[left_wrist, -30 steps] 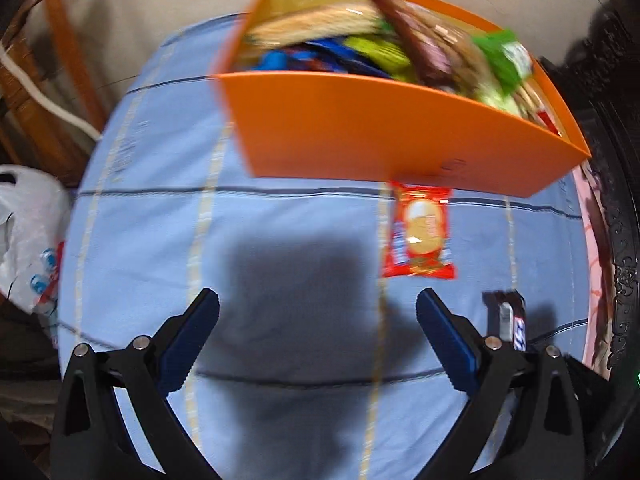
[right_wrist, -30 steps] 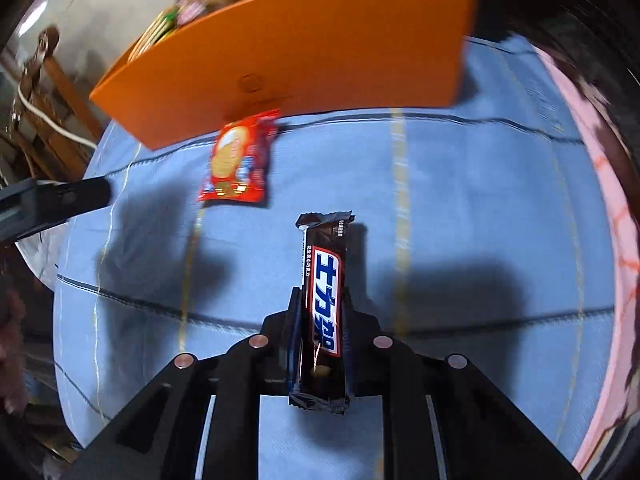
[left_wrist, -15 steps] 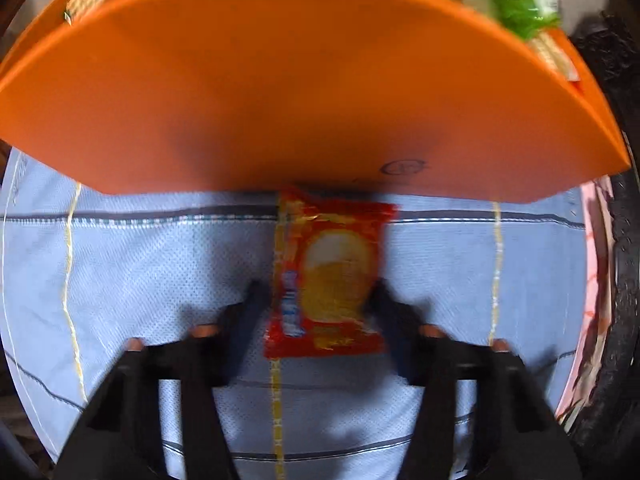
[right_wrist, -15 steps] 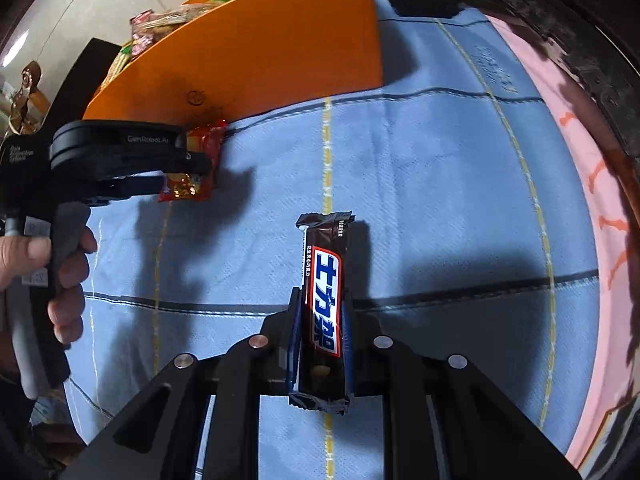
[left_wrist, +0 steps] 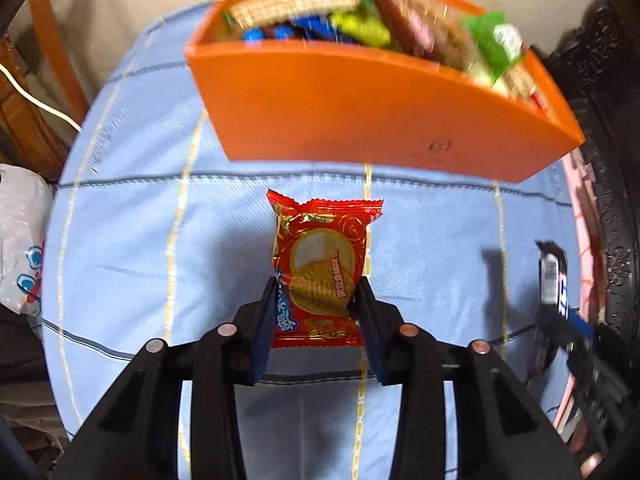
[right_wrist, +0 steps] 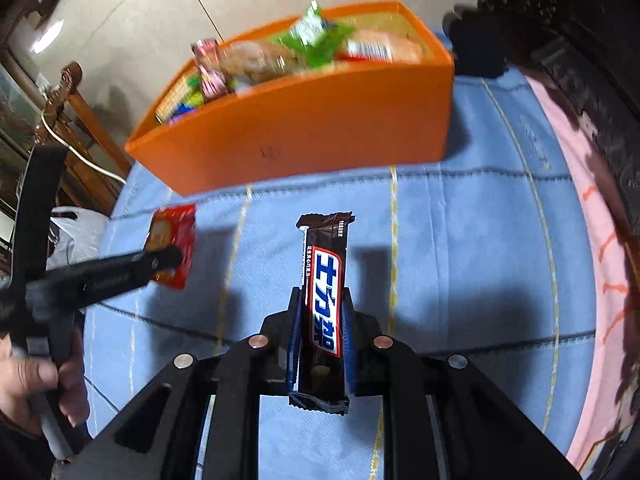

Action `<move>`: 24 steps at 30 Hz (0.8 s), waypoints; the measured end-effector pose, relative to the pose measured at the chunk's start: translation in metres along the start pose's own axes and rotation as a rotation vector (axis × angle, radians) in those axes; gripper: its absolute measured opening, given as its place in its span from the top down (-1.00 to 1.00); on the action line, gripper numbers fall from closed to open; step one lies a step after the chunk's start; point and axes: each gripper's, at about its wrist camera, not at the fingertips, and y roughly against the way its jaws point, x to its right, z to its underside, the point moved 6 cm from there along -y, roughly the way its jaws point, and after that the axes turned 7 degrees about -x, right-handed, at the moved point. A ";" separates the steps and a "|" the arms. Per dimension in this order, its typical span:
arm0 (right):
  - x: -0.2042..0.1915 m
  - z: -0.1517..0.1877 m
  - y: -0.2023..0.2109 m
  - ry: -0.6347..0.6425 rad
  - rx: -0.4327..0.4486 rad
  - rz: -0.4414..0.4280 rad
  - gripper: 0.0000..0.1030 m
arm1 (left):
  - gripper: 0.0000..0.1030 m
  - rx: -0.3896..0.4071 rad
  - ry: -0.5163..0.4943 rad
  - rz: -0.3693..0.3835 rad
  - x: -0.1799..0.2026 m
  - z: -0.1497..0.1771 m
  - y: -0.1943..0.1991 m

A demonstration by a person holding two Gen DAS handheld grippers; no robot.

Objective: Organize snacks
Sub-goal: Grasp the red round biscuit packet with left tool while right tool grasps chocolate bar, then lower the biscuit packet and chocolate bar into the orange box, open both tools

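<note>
Left wrist view has the left hand-held gripper [left_wrist: 316, 304] clamped on the lower half of a red cookie packet [left_wrist: 320, 268], which sticks out toward the orange box [left_wrist: 360, 112]. That box is my landmark: it sits at the far side of the blue cloth [left_wrist: 140, 220] on the bench, already stuffed with snacks, a couple of them poking above the rim. The packet looks lifted a bit off the cloth, but I can't say for sure.

Over on the right wrist view, the right hand-held gripper [right_wrist: 320, 340] is squeezed shut around a dark chocolate bar [right_wrist: 324, 304], held lengthwise and pointing at the front wall of the box, short of it.

So I'd say we're in the carry step, both snacks picked up and neither in the box yet. Next move probably needs each one raised above the rim, brought over the pile, then released. The box is pretty full, so finding a gap is the tricky part, and the two grippers are close enough that going one at a time seems smarter.
</note>
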 end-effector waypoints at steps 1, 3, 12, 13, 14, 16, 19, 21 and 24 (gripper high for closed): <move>-0.002 -0.005 0.005 0.004 0.013 -0.001 0.66 | 0.28 0.017 -0.005 -0.001 -0.001 -0.004 0.010; -0.007 -0.023 0.020 0.014 0.056 -0.008 0.66 | 0.28 0.043 -0.015 0.006 0.006 -0.013 0.030; -0.030 -0.132 0.068 0.072 0.254 -0.013 0.66 | 0.27 0.225 -0.080 0.011 0.030 -0.108 0.111; -0.031 -0.142 0.069 0.073 0.268 -0.012 0.66 | 0.27 0.236 -0.082 0.010 0.032 -0.118 0.114; -0.032 -0.157 0.067 0.077 0.278 -0.007 0.66 | 0.27 0.248 -0.090 0.005 0.036 -0.132 0.117; -0.032 -0.179 0.061 0.079 0.282 0.013 0.66 | 0.27 0.261 -0.102 -0.010 0.041 -0.155 0.118; -0.026 -0.207 0.043 0.074 0.266 0.029 0.66 | 0.27 0.259 -0.101 -0.027 0.047 -0.181 0.111; -0.023 -0.215 0.034 0.068 0.256 0.041 0.66 | 0.26 0.248 -0.091 -0.037 0.046 -0.196 0.098; -0.016 -0.229 0.023 0.047 0.258 0.050 0.60 | -0.23 0.233 -0.065 -0.074 0.042 -0.207 0.081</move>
